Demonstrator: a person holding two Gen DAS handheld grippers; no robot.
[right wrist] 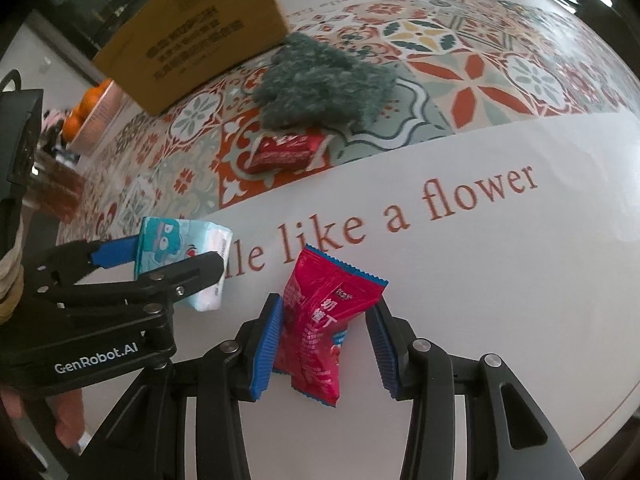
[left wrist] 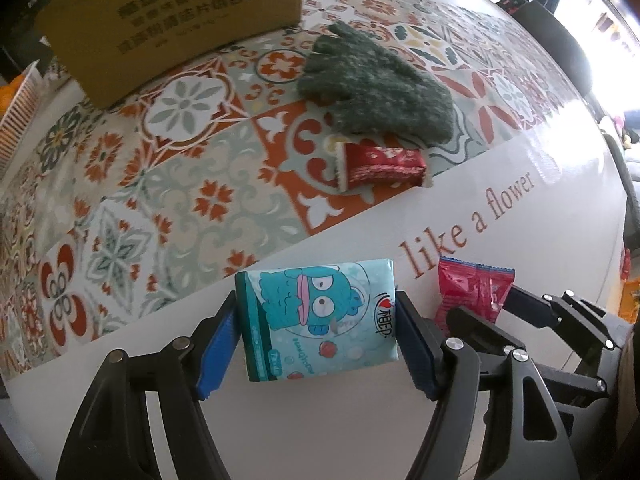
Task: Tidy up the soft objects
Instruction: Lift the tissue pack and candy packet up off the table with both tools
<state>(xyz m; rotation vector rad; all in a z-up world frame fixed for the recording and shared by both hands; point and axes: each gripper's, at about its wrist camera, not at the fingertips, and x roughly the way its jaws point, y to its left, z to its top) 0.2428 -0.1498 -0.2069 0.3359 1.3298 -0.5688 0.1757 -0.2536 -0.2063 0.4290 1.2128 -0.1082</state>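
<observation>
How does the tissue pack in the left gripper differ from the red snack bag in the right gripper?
The tissue pack is a teal, boxy block with a cartoon print; the red snack bag is crinkled with serrated ends. The tissue pack is touched on both sides; the snack bag leans on one finger only. Both are soft.

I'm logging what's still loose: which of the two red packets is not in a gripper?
The darker red packet lying on the patterned cloth beside the green glove; the brighter one sits between the right gripper pads.

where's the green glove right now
The glove lies on the patterned part of the tablecloth, far from both grippers, just right of the cardboard box. The small red packet touches its near edge.
</observation>
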